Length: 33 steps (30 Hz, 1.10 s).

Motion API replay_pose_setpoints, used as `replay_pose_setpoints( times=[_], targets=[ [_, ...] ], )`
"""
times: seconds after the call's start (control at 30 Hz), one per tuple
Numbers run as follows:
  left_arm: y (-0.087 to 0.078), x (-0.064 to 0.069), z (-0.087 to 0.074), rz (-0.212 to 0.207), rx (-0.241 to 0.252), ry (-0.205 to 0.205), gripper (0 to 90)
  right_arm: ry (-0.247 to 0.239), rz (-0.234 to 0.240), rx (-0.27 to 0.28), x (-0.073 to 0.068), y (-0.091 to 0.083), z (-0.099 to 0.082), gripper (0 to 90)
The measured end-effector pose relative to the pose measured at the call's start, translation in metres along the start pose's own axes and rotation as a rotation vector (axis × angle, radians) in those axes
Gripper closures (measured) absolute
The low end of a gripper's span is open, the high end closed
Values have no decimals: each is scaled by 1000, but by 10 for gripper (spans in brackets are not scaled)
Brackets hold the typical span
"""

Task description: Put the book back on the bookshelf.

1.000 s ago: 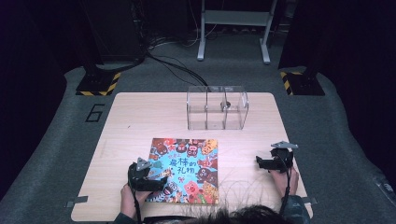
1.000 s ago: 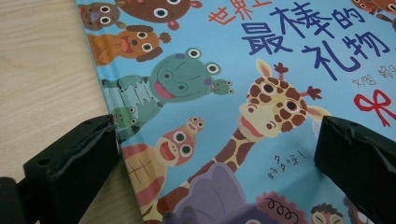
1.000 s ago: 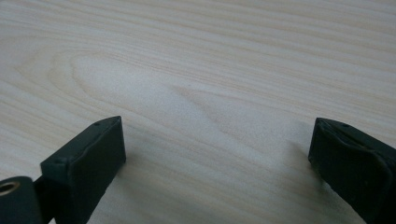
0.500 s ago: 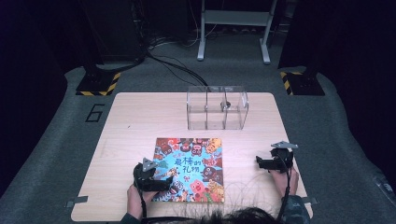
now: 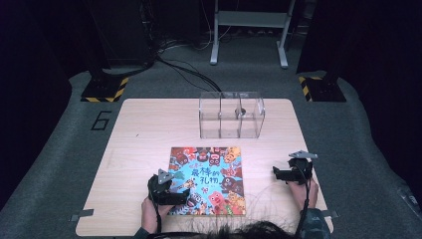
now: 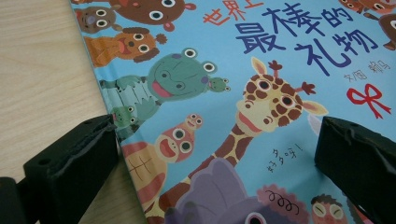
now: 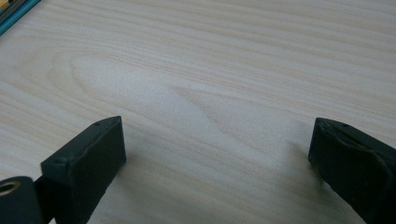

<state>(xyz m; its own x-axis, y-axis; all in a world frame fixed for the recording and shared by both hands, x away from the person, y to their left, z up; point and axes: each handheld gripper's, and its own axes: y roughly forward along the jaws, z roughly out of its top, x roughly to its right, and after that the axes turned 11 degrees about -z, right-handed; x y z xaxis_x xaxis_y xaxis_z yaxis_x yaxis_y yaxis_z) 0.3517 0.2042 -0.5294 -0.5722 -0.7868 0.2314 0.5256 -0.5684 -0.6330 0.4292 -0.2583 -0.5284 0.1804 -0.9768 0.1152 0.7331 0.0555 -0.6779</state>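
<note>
A colourful picture book (image 5: 209, 179) with cartoon animals on a blue cover lies flat near the table's front edge. My left gripper (image 5: 185, 197) sits at the book's front left corner, open, its jaws spread over the cover (image 6: 261, 70); one jaw is over the bare wood beside the book's left edge, the other over the cover. My right gripper (image 5: 276, 172) rests on the table to the right of the book, open, with only bare wood (image 7: 210, 93) between its jaws. A sliver of the book's edge (image 7: 14, 11) shows at the top left of the right gripper view.
A clear plastic box (image 5: 231, 114) with three compartments stands at the back middle of the wooden table (image 5: 149, 129); a small dark object (image 5: 240, 111) is in it. Grey carpet surrounds the table, with cables and stand bases behind.
My left gripper has moved right along the front edge, and the book has slid right with it. The right gripper has stayed put.
</note>
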Motion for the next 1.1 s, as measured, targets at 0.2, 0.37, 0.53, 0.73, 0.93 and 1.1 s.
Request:
replay_pose_setpoints(
  times=[0.2,0.37,0.53,0.73,0.93,1.1],
  targets=[
    [3,4,2,-14,1,-5,0,0,1,0,0,0,0,33],
    [9,11,5,-21,3,-12,0,-3,-1,-2,0,0,0,37],
    [13,17,8,-54,-4,-9,0,-5,-2,-2,0,0,0,40],
    [6,12,10,-50,11,16,0,-13,1,-1,0,0,0,47],
    [-14,-11,11,37,42,6,0,-11,4,3,0,-1,0,59],
    [-24,-35,7,121,6,-9,1,-9,5,2,0,-1,0,75]
  ],
)
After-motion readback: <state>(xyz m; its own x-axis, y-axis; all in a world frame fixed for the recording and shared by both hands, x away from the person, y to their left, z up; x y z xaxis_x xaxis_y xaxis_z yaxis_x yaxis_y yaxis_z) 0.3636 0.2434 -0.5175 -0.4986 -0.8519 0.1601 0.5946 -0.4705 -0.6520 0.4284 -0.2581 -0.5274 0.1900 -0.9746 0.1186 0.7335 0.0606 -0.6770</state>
